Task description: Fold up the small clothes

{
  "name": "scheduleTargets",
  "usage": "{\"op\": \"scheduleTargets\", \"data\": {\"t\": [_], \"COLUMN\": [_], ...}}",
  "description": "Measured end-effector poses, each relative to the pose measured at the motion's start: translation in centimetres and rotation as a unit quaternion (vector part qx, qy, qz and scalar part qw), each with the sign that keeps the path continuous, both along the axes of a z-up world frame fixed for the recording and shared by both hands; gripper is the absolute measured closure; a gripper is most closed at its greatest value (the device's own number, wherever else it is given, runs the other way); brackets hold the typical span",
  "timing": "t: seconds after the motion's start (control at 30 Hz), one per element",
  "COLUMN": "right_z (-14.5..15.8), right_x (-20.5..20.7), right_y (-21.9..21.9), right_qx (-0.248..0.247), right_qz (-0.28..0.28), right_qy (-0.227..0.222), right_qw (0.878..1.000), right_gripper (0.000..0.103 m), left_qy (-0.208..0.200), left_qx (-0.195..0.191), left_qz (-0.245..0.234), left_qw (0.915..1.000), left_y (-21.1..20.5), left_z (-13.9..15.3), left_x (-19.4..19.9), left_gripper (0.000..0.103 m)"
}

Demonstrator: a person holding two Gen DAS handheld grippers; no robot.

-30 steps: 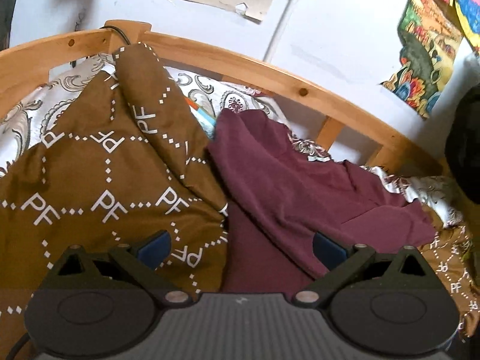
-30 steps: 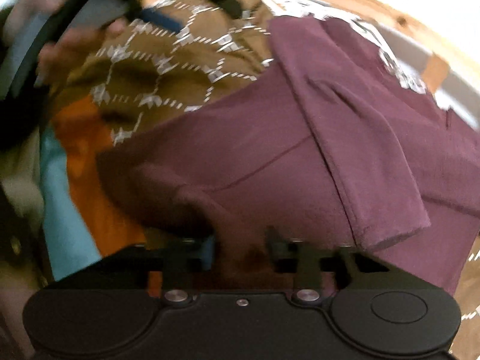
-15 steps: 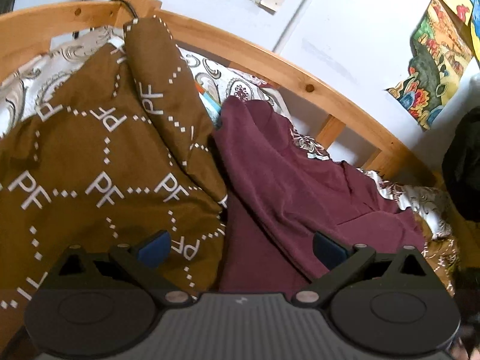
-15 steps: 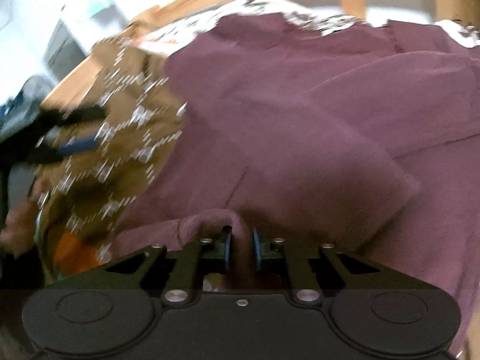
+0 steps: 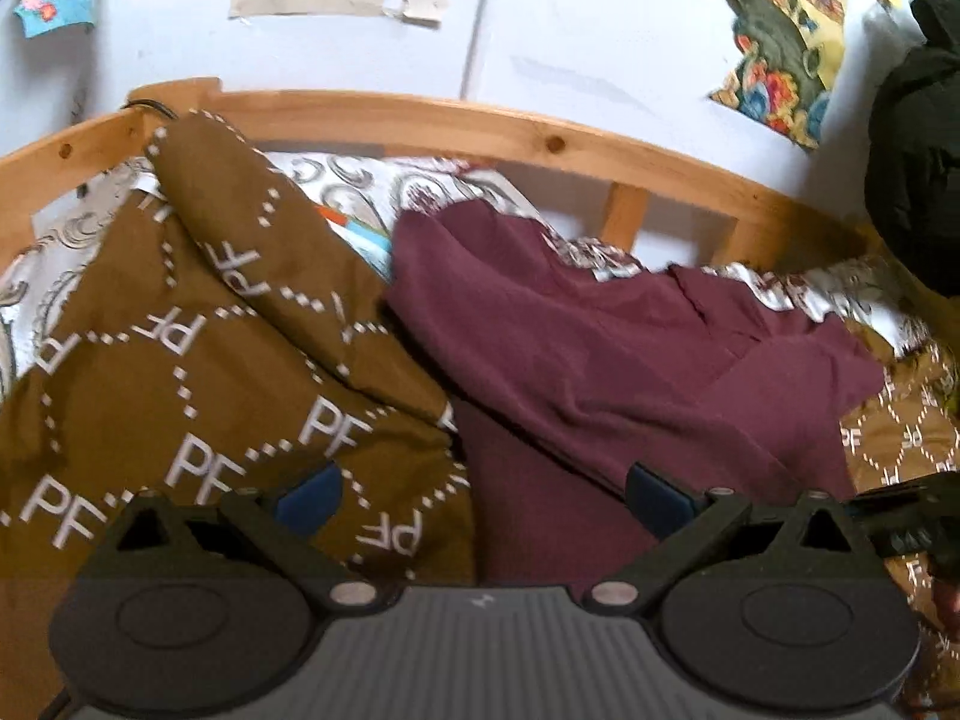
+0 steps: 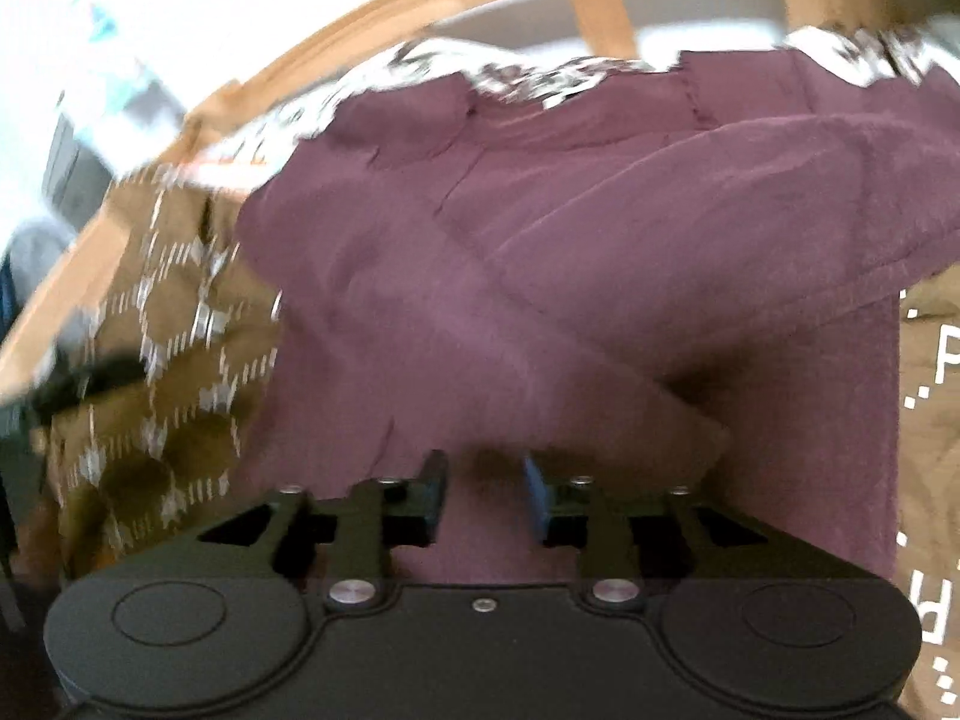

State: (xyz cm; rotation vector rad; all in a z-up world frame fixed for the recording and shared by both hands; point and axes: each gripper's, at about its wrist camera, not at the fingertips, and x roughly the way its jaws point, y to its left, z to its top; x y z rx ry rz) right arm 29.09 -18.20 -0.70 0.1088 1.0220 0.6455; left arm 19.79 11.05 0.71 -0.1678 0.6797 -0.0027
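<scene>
Since half a second ago, our right gripper (image 6: 483,483) has been letting its jaws part: they were pinching a ridge of the dark maroon fabric garment (image 6: 540,252), and now they are standing apart with the cloth lying loose between them, the pads no longer pressing it. We are holding our left gripper (image 5: 483,495) with its jaws spread wide, hovering above the seam where the garment meets the brown quilt printed with white "PF" letters and dotted diamonds (image 5: 180,360), gripping nothing. The garment is lying crumpled on the bed, one flap folded over itself, partly over the quilt, in front of the curved pale wooden bed rail (image 5: 540,138).
</scene>
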Motion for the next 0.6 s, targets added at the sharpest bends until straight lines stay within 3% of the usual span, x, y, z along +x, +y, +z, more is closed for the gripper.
{"op": "scheduleTargets", "data": {"t": [0.03,0.1,0.2,0.33,0.47,0.53,0.6], "right_z": [0.2,0.9,1.8,1.3,-1.5,-1.8,-1.1], "right_x": [-0.9,-2.9,-6.0,-9.2,-10.6,-10.8,-10.1], "right_y": [0.1,0.2,0.3,1.5,3.2,3.2,2.9], "right_qx": [-0.012,-0.031,-0.047,-0.116,-0.241,-0.264,-0.251], "right_qz": [0.018,0.058,0.136,0.207,0.226,0.224,0.21], "right_qy": [-0.01,-0.034,-0.068,-0.103,-0.15,-0.178,-0.191], "right_qw": [1.0,0.997,0.987,0.966,0.932,0.921,0.925], "right_gripper": [0.051,0.021,0.008,0.002,0.02,0.031,0.069], "left_qy": [0.002,0.006,0.012,0.011,-0.011,-0.019,-0.026], "left_qx": [0.006,0.011,0.003,-0.009,-0.029,-0.034,-0.022], "left_qz": [-0.001,-0.006,-0.013,-0.037,-0.073,-0.1,-0.129], "left_qw": [1.0,0.9999,0.9998,0.9992,0.9969,0.9942,0.991], "left_y": [-0.3,-0.8,-1.4,-2.6,-3.7,-4.4,-5.6], "left_z": [-0.2,-0.4,-0.6,-0.5,-0.2,-0.1,-0.2], "left_x": [-0.1,-0.2,-0.3,-0.7,-1.7,-2.1,-2.5], "left_gripper": [0.001,0.001,0.001,0.001,0.001,0.001,0.001]}}
